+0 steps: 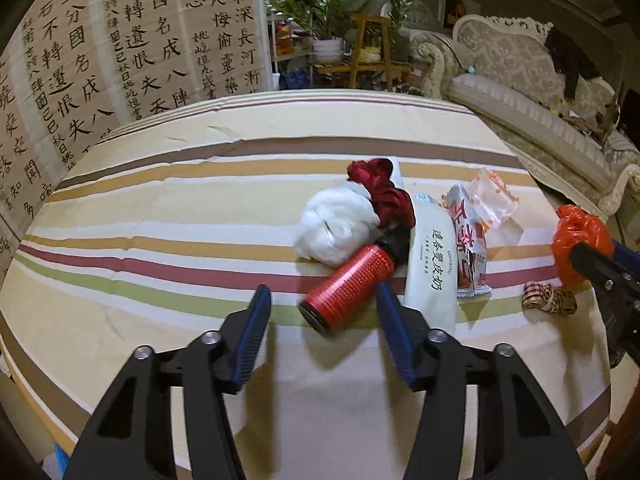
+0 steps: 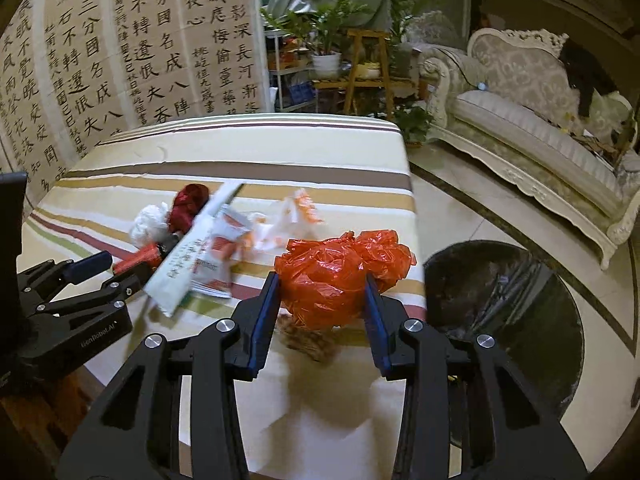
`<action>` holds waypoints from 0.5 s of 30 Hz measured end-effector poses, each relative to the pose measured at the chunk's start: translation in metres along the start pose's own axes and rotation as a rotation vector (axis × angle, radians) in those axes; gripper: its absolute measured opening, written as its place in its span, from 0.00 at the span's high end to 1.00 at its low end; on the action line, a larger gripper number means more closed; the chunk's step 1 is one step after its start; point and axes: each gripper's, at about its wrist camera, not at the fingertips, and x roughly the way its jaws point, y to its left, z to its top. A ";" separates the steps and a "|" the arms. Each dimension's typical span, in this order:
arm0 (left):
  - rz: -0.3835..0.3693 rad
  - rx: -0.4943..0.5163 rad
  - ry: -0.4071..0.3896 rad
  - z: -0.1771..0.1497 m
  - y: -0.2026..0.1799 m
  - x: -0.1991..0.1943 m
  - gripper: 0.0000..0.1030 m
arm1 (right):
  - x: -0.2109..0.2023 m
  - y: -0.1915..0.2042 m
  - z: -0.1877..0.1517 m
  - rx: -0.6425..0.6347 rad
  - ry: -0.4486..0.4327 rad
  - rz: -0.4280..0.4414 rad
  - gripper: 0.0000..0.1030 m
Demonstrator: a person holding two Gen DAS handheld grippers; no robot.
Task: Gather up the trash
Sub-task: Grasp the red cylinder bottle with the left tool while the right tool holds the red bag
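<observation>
A heap of trash lies on the striped tablecloth (image 1: 160, 216): a red ribbed bottle (image 1: 347, 286) on its side, a white crumpled wad (image 1: 336, 224), a dark red scrunchie (image 1: 384, 192), a long white milk pouch (image 1: 434, 264), a red-and-white snack wrapper (image 1: 470, 240) and a clear wrapper (image 1: 494, 196). My left gripper (image 1: 322, 304) is open and empty, its jaws on either side of the bottle's base. My right gripper (image 2: 322, 294) is shut on a crumpled orange plastic bag (image 2: 324, 276), held just above the table's right edge; it also shows in the left wrist view (image 1: 580, 240).
A plaid ribbon scrap (image 1: 548, 300) lies near the right edge, below the orange bag. A dark round bin (image 2: 504, 316) stands on the floor right of the table. A calligraphy screen (image 1: 120, 60), plants and a sofa (image 2: 540, 120) stand behind.
</observation>
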 end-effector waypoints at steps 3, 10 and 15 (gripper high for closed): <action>-0.014 0.006 0.004 0.002 -0.001 0.002 0.57 | 0.002 -0.009 -0.002 0.015 0.004 0.000 0.62; -0.034 0.039 0.005 0.000 -0.007 0.001 0.64 | 0.005 -0.018 -0.004 0.040 0.008 0.004 0.62; -0.036 0.042 0.005 -0.001 -0.007 0.000 0.65 | 0.006 -0.023 -0.008 0.050 0.010 0.008 0.62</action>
